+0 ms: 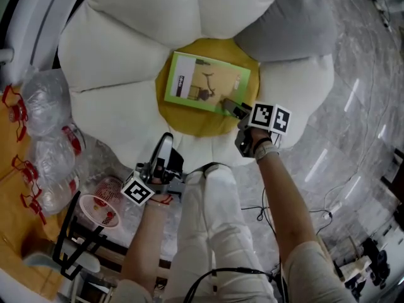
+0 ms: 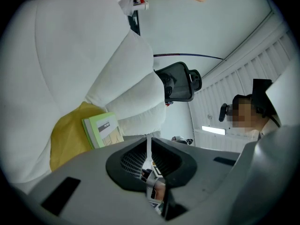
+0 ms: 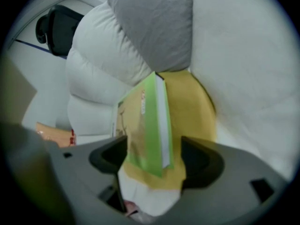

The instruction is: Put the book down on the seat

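A green book (image 1: 205, 84) lies flat on the yellow centre (image 1: 189, 124) of a flower-shaped seat with white petals. My right gripper (image 1: 232, 109) is at the book's near right corner. In the right gripper view its jaws stand wide apart around that corner of the book (image 3: 145, 125), with a gap at the right pad, so the right gripper (image 3: 154, 161) is open. My left gripper (image 1: 165, 145) hangs over the near petal by my left knee, shut and empty. From the left gripper (image 2: 149, 146) the book (image 2: 103, 129) shows to the left on the yellow patch.
A grey cushion (image 1: 287, 24) rests on the far right petals. Clear plastic bottles (image 1: 44, 106) with red caps and a small basket (image 1: 101, 210) are at the left. Cables (image 1: 265, 210) lie on the marbled floor. An office chair (image 2: 180, 81) and a person (image 2: 253, 111) are beyond the seat.
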Available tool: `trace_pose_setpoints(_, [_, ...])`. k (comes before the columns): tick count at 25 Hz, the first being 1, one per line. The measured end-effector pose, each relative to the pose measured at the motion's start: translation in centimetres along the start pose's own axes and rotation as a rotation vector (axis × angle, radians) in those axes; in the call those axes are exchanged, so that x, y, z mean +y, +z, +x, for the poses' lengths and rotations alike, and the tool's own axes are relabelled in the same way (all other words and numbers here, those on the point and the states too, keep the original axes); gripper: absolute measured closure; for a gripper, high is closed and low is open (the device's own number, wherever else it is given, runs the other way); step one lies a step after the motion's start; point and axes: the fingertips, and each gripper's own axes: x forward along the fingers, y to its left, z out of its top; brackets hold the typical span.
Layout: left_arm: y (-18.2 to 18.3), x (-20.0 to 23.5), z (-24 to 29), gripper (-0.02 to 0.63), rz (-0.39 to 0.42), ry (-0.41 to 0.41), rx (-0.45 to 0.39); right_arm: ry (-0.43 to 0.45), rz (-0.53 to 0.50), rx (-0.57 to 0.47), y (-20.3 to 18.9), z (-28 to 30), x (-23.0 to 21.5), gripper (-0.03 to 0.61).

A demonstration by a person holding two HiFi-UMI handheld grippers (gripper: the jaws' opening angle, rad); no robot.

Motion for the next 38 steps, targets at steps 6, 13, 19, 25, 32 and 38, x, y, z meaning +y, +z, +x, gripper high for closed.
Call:
trace_pose_setpoints(6, [-1.0,-0.3,-0.3,0.577,0.002,-0.006,0.009,-0.014,-0.024,0.000,-0.9,-0.9,-1.0,0.232])
trace_pose_setpoints(13, [-2.1,-2.2,-1.4,0.577,0.082,0.018,0.069,-0.010,-0.022,-0.048,-1.9,-4.2,-1.0,0.233])
trace_pose_setpoints(19, [-3.3,-5.3,-1.5,0.577,0.203,0.026,0.197,0.073,-0.068,-0.094,-2.2,-7.9,2.2,0.236])
trace_pose_setpoints(25, [-3.0,-8.3,-1.1,0.577,0.221,0.005,0.170,0.116,-0.177,-0.101,-3.3,-10.3,6.0,0.330])
trace_pose_setpoints(32, [-4.0,-9.8,-1.0,0.577,0.202,-0.005,0.157,0.135,-0.205,-0.113,-3.8,-11.9,7.6,0.432])
trace_pose_setpoints(38, [-4.3,-10.8,-1.2,0.577,0.218,-0.008,0.181,0.136,-0.244,-0.133,-3.7,-12.8,8.8,0.527])
